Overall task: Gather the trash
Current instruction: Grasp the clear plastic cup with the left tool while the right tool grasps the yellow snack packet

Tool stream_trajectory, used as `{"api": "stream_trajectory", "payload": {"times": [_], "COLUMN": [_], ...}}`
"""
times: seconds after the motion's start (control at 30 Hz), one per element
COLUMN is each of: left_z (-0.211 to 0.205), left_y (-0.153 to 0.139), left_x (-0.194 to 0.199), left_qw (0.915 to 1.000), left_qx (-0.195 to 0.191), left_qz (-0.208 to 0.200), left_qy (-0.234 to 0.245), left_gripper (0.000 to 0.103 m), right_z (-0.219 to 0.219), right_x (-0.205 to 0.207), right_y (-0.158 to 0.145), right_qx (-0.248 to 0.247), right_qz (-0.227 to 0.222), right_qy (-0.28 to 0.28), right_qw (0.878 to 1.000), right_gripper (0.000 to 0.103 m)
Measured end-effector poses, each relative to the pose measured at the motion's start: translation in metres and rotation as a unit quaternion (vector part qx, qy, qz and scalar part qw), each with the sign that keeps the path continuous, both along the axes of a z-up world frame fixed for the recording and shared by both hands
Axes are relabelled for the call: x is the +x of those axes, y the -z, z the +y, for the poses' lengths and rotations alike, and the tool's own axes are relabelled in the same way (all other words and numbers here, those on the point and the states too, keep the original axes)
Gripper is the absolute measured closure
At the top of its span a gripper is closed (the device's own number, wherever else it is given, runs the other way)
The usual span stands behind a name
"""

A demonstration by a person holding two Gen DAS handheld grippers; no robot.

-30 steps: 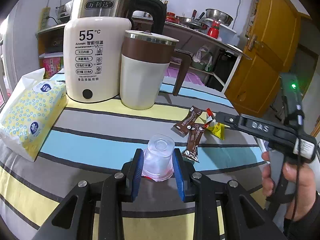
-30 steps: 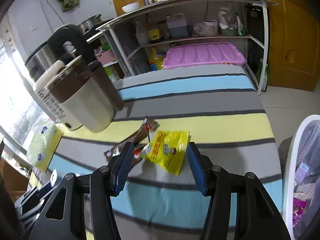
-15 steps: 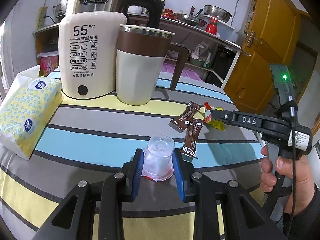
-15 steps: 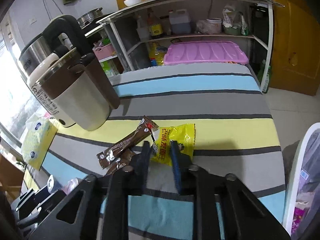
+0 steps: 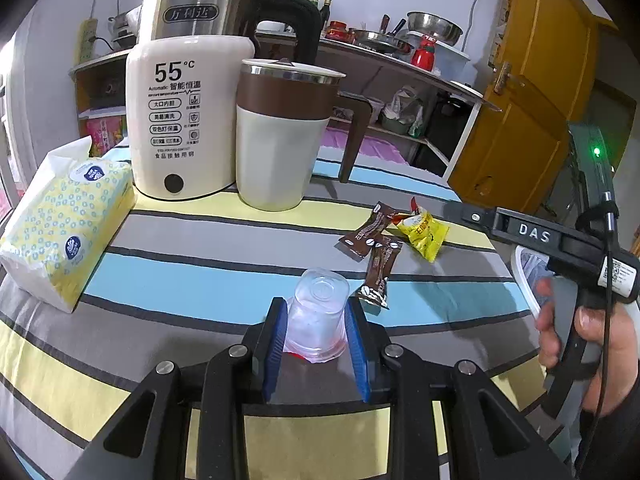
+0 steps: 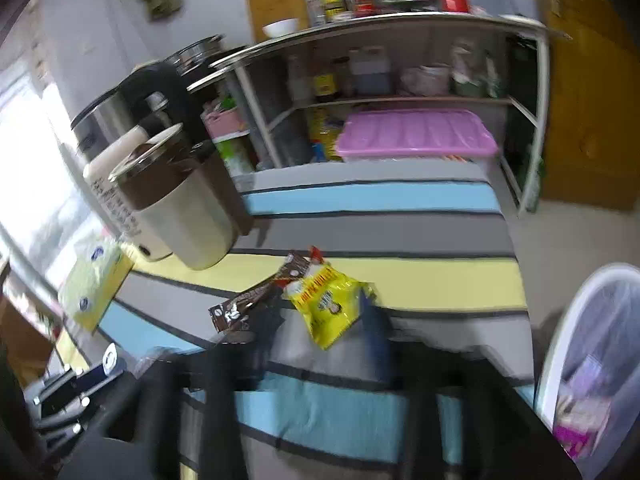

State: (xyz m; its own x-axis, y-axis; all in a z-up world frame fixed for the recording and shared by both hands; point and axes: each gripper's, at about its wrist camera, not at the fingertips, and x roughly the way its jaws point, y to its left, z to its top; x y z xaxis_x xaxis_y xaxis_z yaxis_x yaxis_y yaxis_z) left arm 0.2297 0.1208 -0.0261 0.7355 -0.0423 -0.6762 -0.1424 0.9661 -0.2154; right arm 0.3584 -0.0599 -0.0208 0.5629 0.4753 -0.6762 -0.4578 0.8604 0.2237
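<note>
Open striped cloth up front, tall things crowding the back

The kettle (image 5: pixel 184 120) and mug (image 5: pixel 280 140) stand touching at the far side of the counter (image 5: pixel 200 240), with the tissue pack (image 5: pixel 64 220) filling the left edge, so that side is walled off. Between them and the cup (image 5: pixel 318 316) the cloth lies bare. To the right, two brown sachets (image 5: pixel 376 248) and a yellow packet (image 5: pixel 424 232) cluster together. Past the counter's right edge stands a white bin (image 6: pixel 592 360).

My left gripper (image 5: pixel 316 344) has blue pads, clear cup (image 5: pixel 318 314) w/ red at rim; tablecloth (image 5: pixel 192 248) striped grey/yellow/blue w/ black lines; yellow wrapper (image 6: pixel 328 308), brown sachets (image 5: pixel 370 232), yellow-dotted tissue pack (image 5: pixel 64 220)
</note>
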Motion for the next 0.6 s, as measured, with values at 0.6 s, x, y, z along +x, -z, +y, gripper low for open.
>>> {"api": "stream_trajectory", "payload": {"times": [0.6], "left_z": [0.004], "left_y": [0.009], "left_x": [0.006], "left_qw": [0.9999], "left_qx": [-0.011], "left_qz": [0.009], "left_qy": [0.005], "left_gripper": [0.073], "right_z": [0.023], "right_x": [0.031], "right_y": [0.032], "right_qx": [-0.098], "right_qz": [0.008], "right_qy": [-0.085], "right_qw": [0.992], "right_gripper": [0.068]}}
